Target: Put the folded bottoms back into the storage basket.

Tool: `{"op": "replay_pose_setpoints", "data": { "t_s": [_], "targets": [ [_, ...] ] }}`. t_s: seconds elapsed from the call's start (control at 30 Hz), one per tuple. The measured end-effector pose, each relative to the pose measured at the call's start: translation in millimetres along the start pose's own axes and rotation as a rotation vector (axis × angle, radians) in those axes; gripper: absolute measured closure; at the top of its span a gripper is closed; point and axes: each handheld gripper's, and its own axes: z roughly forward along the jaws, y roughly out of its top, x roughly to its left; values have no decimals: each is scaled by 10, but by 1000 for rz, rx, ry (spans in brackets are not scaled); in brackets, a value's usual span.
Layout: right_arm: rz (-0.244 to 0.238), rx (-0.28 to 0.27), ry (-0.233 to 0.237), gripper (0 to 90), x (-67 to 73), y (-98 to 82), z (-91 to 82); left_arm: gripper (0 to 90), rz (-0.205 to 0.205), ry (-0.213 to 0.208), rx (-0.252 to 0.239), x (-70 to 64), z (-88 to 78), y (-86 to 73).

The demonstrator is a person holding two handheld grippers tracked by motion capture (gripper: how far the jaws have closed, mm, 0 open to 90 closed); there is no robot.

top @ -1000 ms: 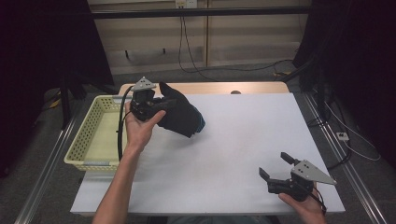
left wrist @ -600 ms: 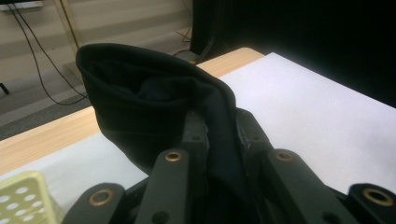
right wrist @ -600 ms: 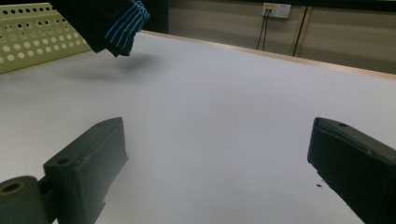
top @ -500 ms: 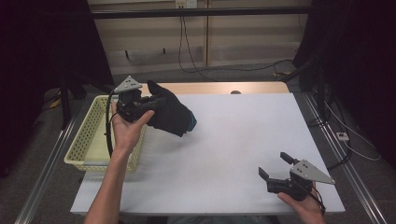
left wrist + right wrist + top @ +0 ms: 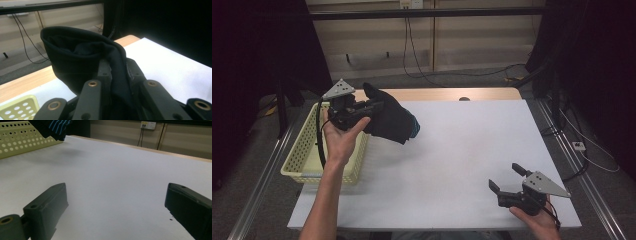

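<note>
Left jaws: your left gripper (image 5: 374, 107) is clamped on a fold of the soft black garment (image 5: 392, 119).
Right jaws: your right gripper (image 5: 507, 178) stands wide apart, nothing between, lower right of the high view.
Garment: limp knit cloth with a striped blue edge, hanging upper left, beside the basket (image 5: 302, 155).
Basket: pale yellow perforated plastic, rectangular.
Table (image 5: 462, 150): flat matte white sheet.

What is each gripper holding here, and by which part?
Left gripper pinches the dark cloth by a fold near its open cuff, lifted off the table. Right gripper holds nothing.
</note>
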Motion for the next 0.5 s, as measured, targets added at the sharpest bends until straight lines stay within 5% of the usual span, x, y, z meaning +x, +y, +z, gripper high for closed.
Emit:
{"op": "replay_pose_setpoints", "data": {
  "t_s": [0.5],
  "targets": [
    [2,1,-1,41,-1,-1,0,772,9,9,-40,-4,-191,68]
  ]
}}
